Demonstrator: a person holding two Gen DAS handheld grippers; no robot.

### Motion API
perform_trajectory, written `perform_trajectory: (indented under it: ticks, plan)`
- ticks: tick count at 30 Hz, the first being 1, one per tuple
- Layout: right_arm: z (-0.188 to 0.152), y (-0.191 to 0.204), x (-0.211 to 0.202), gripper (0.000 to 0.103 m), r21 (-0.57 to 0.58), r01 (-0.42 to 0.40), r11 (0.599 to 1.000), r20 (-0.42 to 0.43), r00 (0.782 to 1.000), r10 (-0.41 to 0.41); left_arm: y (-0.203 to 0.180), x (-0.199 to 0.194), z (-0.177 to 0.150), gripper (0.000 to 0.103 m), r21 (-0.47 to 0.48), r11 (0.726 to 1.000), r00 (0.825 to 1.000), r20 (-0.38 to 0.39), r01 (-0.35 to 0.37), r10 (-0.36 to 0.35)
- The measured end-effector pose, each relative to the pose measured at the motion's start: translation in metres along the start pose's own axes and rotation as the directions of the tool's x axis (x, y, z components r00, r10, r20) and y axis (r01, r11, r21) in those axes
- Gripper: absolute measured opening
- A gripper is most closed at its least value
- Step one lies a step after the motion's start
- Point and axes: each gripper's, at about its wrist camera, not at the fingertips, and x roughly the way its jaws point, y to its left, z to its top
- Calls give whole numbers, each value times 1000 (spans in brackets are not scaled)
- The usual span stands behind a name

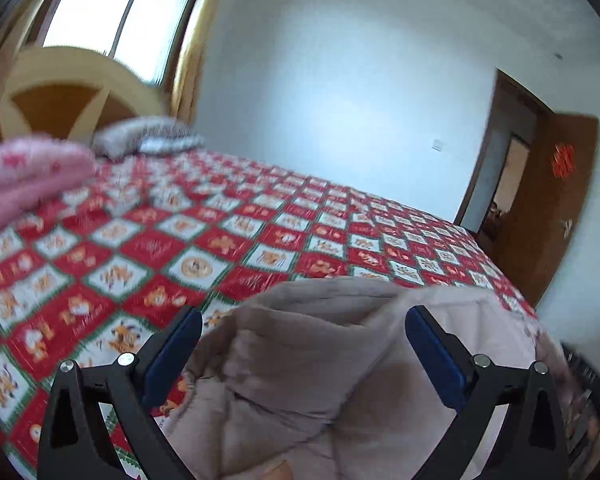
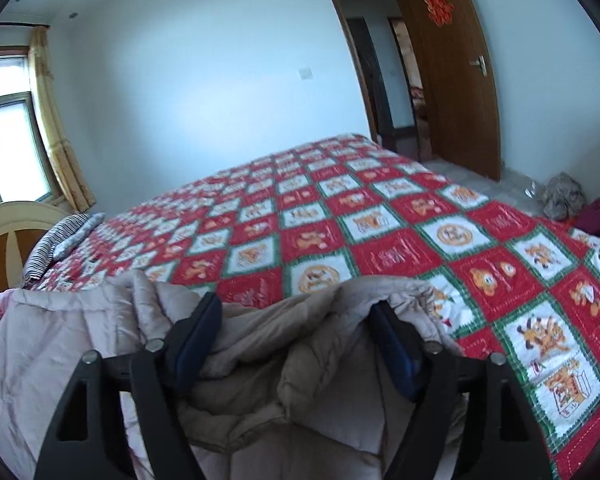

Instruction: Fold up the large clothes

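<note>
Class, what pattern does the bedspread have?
The bedspread has red and white squares with green borders and orange cartoon figures. It shows best in the right wrist view.

Both wrist views low, close; across shared bed [image 1: 260,240].
</note>
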Motion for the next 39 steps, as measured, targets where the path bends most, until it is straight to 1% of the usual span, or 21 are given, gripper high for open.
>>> perform_trajectory:
  ticks: [1,2,3,4,5,6,8,9,11,12,14,15,17,19,21,23,25,28,30,35,39]
  plan:
    - [2,-1,-2,92,19,-46,999,12,999,46,-17,-6,-4,102,66,998,1000,25,14,-15]
    - [5,-5,-4,95,43,-79,996,20,997,78,-27,-10,-8,102,120,993,999,38,16,-20]
    - [9,-9,-6,98,72,-79,994,32,996,77,-38,-9,-11,102,176,984,999,46,5,-13]
    - [12,-10,-8,98,81,-54,995,43,998,51,-49,-5,-16,102,226,974,999,44,-7,-3]
    - [15,-10,-10,98,85,-22,996,59,998,17,-52,-1,-16,102,240,971,999,32,-6,-2]
    - [17,-9,-15,98,87,-12,996,78,997,5,-55,6,-17,102,242,970,1000,9,-3,1]
    - [18,2,-22,98,41,19,999,104,994,-23,-54,21,-16,102,230,973,999,-32,-20,28]
    - [16,12,-26,98,-11,26,1000,115,993,-24,-55,28,-17,102,227,973,998,-55,-25,39]
    - [9,32,-30,98,-108,11,994,122,992,2,-52,47,-22,102,221,973,991,-103,-59,84]
    - [4,43,-29,99,-160,3,987,115,993,16,-51,57,-26,102,221,973,986,-131,-67,98]
    - [-9,64,-24,99,-256,-25,966,77,996,46,-47,79,-35,102,218,972,971,-200,-83,128]
    - [-15,72,-20,99,-291,-34,956,58,997,53,-43,86,-38,102,210,973,965,-220,-97,143]
    - [-27,86,-11,99,-365,-25,931,25,999,36,-38,96,-44,102,195,976,958,-244,-101,148]
    - [-37,92,1,99,-414,17,910,8,1000,-15,-35,102,-47,102,191,976,954,-259,-104,152]
    - [-43,90,11,99,-426,38,904,-18,999,-51,-33,104,-52,102,192,976,951,-268,-101,151]
    - [-45,82,22,99,-410,69,910,-52,994,-99,-29,106,-56,102,186,977,950,-274,-100,150]
    - [-45,71,35,99,-384,86,919,-113,984,-139,-24,110,-57,102,164,982,945,-297,-93,139]
    - [-44,56,38,99,-336,88,938,-144,979,-144,-17,115,-59,102,131,989,940,-323,-71,111]
    - [-45,52,41,99,-330,97,939,-155,976,-155,-15,118,-60,102,115,991,938,-333,-62,97]
    - [-51,48,49,103,-322,138,937,-191,960,-206,-19,126,-63,102,131,990,929,-356,-58,102]
    - [-54,47,55,103,-328,158,931,-217,947,-237,-21,132,-65,102,139,989,920,-379,-51,101]
